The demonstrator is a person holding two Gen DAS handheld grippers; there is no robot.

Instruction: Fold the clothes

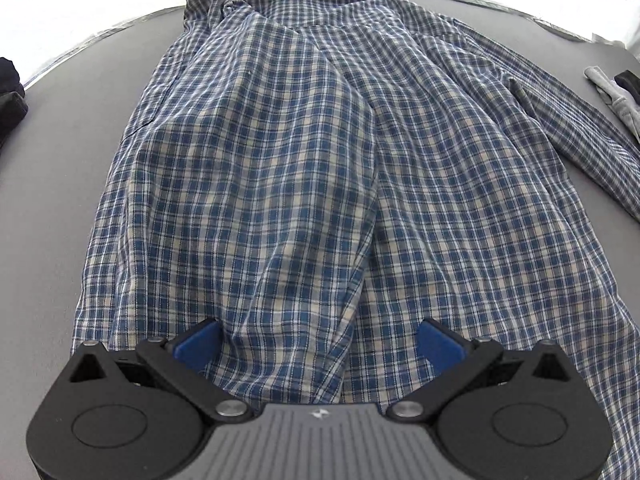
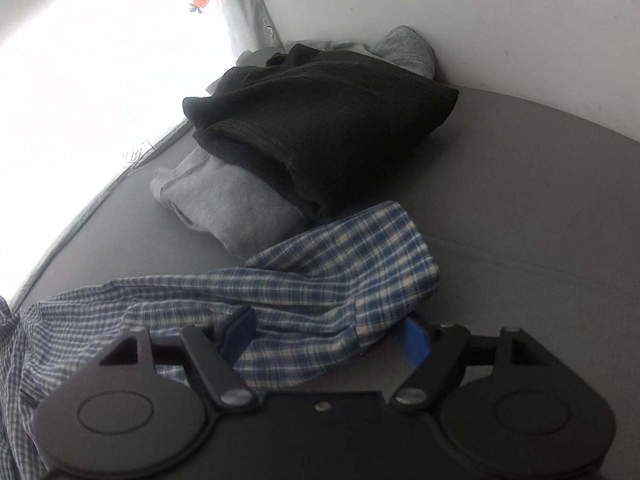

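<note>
A blue and white plaid shirt (image 1: 304, 152) lies spread over the grey surface (image 1: 60, 160), collar at the far end. My left gripper (image 1: 320, 340) stands open low over the near hem, and a raised fold of the cloth runs between its blue pads (image 1: 200, 344) without being pinched. In the right wrist view the shirt's sleeve (image 2: 352, 264) lies crumpled on the grey surface (image 2: 520, 184), its cuff pointing away. My right gripper (image 2: 328, 332) is open around the sleeve near the cuff. One blue pad (image 2: 240, 328) sits over the cloth and the other stands beside the cuff's edge.
A black garment (image 2: 320, 128) lies on a folded grey one (image 2: 224, 204) just beyond the sleeve, against a white wall (image 2: 480, 20). In the left wrist view a dark garment (image 1: 10, 92) sits at the left edge and a grey one (image 1: 616, 96) at the right.
</note>
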